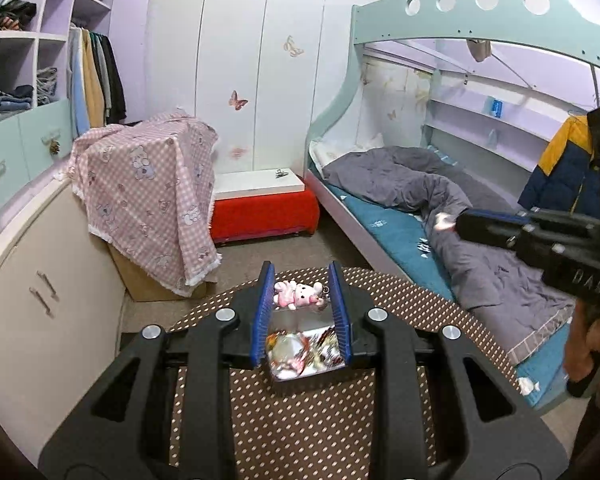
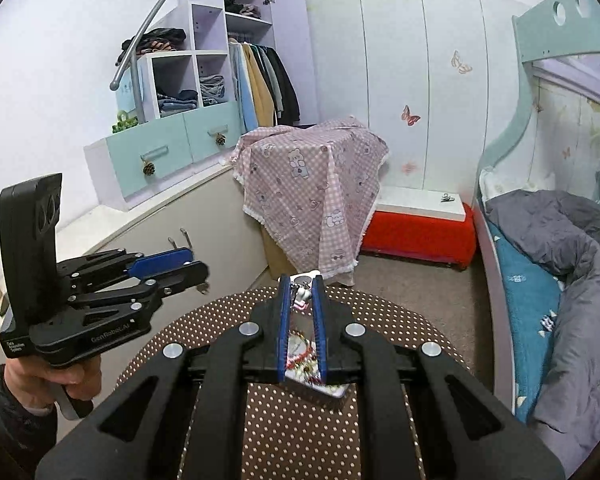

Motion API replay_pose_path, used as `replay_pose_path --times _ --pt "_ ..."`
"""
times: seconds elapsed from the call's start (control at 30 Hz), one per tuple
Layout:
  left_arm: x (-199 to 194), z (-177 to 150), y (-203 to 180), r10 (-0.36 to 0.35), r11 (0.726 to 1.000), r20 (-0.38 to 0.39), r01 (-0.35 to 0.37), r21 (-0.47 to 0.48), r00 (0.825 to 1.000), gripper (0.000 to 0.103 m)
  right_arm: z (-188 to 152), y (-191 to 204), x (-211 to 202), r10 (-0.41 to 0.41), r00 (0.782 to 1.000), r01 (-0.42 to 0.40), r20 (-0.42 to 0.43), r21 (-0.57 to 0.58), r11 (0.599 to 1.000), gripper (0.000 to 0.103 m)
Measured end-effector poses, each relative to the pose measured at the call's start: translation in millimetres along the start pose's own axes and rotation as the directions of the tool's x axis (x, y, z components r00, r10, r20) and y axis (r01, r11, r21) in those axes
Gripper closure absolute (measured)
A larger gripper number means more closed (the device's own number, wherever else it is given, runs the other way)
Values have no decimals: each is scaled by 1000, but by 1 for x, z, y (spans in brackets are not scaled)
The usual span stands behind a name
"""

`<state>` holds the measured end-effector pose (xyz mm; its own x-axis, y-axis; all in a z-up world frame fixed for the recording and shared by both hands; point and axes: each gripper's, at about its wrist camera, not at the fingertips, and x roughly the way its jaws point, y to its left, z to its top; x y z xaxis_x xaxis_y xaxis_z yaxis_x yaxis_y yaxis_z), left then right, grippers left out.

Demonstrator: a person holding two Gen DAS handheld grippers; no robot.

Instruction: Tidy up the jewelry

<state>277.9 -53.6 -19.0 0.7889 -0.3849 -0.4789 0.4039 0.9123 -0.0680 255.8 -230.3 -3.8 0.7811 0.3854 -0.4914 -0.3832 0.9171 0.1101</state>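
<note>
The jewelry tray (image 1: 300, 364) lies on the round table (image 1: 300, 420), toward its far half. The plush keychain (image 1: 298, 294) lies on the table just behind the tray. Beyond the table, the draped box (image 1: 148, 200) stands to the left against the cabinet (image 1: 40, 280). The low bench (image 1: 264, 212) stands behind, between the draped box and the bed (image 1: 420, 220) on the right.

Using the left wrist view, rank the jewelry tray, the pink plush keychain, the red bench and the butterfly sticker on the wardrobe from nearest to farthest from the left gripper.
From the left gripper:
1. Jewelry tray, between the fingers, on the dotted table.
2. Pink plush keychain, just past the tray at the fingertips.
3. Red bench, on the floor beyond the table.
4. Butterfly sticker, on the wardrobe door behind the bench.
</note>
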Motion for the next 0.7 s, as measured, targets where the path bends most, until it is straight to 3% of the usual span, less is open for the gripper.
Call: replay_pose_path --times 0.33,0.43,0.47,0.53,0.67,0.7 --pt "63 8 8 -53 997 -118 47 -54 992 76 -1 -27 58 47 994 -37 -99 101 994 94" --pt "77 5 8 -42 998 -148 36 -42 988 74 -3 -36 73 52 991 -34 -125 144 989 90" --pt "80 4 9 -37 999 -159 31 -36 987 69 -3 -40 75 52 990 -31 -129 163 986 73" --pt "82 2 10 3 1000 -152 -7 -28 988 18 -6 -47 76 51 992 -26 -118 204 979 44" --pt "72 1 23 43 997 -121 -50 -59 992 14 -9 -54 66 30 996 -8 -87 245 969 12" --pt "70 0 25 52 996 -120 -61 -68 991 14 -9 -55 62 20 997 0 -76 252 968 8"
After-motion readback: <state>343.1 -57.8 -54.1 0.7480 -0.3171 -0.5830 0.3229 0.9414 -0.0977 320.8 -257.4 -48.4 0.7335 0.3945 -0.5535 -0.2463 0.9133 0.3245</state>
